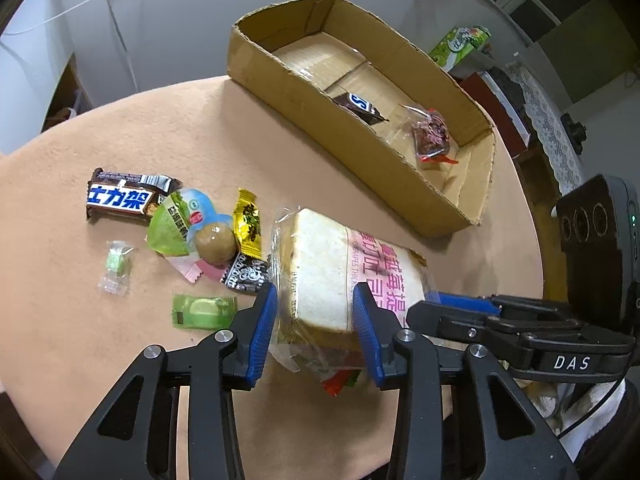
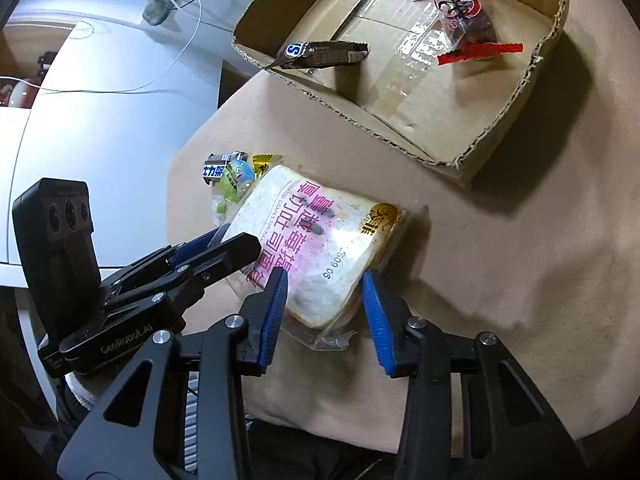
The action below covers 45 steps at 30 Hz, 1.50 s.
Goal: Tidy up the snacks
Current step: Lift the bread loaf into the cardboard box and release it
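Hid part of the bread pack point(image 1: 320, 280) behind both claws; lost the desk point(image 1: 120, 340) past the frame; blurred small print on the candy wrappers point(image 1: 240, 276).

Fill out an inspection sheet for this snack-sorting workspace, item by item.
Surface: round table under a peach cloth.
Job's things: cardboard box holds a dark chocolate bar and a clear packet with red trim. Bagged bread lies on the cloth. Loose beside it: a Snickers bar, a green-and-blue pouch, a gold candy, two green sweets.
Clutter: nothing seen.
Grippers: left tongs straddle one end of the bread, blue pads against the bag; right tongs straddle the other end, one pad on the bag, the other close beside it.
Cables: white cords on the grey surface beyond the table.
Surroundings: green carton, lace-covered furniture.
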### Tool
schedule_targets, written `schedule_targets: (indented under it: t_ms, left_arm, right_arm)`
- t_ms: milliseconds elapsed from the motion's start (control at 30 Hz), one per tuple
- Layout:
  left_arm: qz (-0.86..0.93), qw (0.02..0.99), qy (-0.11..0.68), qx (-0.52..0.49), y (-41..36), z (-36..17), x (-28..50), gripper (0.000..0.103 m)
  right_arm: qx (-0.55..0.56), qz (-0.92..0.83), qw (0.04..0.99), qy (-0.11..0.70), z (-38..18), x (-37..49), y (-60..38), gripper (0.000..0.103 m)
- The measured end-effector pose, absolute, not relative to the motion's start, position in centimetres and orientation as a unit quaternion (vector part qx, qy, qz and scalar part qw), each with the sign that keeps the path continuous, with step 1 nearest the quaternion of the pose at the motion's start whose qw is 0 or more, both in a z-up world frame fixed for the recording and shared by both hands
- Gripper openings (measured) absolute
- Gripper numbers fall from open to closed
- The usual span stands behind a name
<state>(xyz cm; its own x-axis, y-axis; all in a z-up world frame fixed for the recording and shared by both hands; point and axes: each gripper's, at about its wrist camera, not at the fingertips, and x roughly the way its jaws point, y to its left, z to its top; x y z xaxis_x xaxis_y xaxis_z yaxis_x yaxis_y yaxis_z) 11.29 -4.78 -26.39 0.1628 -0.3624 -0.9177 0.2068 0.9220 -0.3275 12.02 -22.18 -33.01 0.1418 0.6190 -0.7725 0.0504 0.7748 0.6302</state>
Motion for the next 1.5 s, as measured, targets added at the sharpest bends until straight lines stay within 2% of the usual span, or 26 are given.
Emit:
schedule_targets:
  t_ms: [667,1500]
  left_arm:
    - [-0.192,0.795,0.572,-0.071,-5.3,-21.3,10.3,0.038]
    - [-0.212,0.835,0.501,-0.082,-7.8,-16.2,16.0,0.038]
  right_arm:
    - [0.249,0.227,0.744,0.577,-27.6,11.3,-23.7,0.041]
    - [0.201,0.212,0.807,0.513,-19.5,16.5,-26.4,0.042]
